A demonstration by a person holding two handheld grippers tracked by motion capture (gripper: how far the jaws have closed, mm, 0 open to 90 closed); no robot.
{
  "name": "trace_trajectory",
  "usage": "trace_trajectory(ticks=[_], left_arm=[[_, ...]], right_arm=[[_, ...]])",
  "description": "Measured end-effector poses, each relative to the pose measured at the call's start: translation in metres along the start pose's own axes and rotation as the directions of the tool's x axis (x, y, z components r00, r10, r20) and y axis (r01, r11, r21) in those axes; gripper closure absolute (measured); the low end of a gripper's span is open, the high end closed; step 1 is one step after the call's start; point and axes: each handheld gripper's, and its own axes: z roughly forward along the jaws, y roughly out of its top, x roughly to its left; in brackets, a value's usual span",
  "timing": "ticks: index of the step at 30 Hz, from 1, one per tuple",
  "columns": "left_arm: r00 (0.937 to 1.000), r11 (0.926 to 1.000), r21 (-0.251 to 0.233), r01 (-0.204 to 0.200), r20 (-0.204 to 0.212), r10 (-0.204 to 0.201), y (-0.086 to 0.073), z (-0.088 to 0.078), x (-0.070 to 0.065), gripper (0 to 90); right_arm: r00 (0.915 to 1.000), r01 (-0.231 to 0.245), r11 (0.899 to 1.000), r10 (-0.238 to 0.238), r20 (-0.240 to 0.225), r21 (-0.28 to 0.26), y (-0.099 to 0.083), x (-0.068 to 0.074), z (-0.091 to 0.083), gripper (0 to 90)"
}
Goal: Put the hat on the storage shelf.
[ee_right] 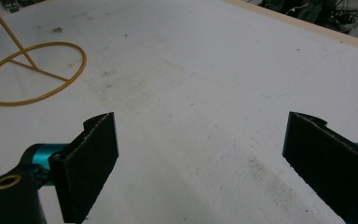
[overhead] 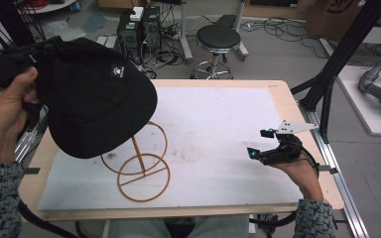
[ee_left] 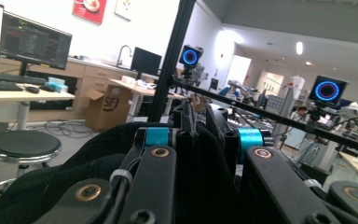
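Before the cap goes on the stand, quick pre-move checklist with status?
1. Left hand-held gripper clamped on the black cap: ok, fabric is pinched between the jaws.
2. Cap clear of the table: ok, held in the air.
3. Wire stand upright on the white mat: ok, ring base lies flat.
4. Stand top free: cannot tell, the cap hides it.
5. Right hand-held gripper out of the way: ok, open, empty, off to the right of the stand.
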Motion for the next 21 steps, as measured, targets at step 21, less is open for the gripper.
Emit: trace_trajectory(ticks=[21], left_arm=[[0.9861,0.9954,0.090,0.033,0.159,-0.047,-0.025,0.022,0.007,82.0]], right_arm=[[0.9999,-0.005,1.000,0.005,-0.010,-0.004,0.000,-0.002,0.000,10.1]])
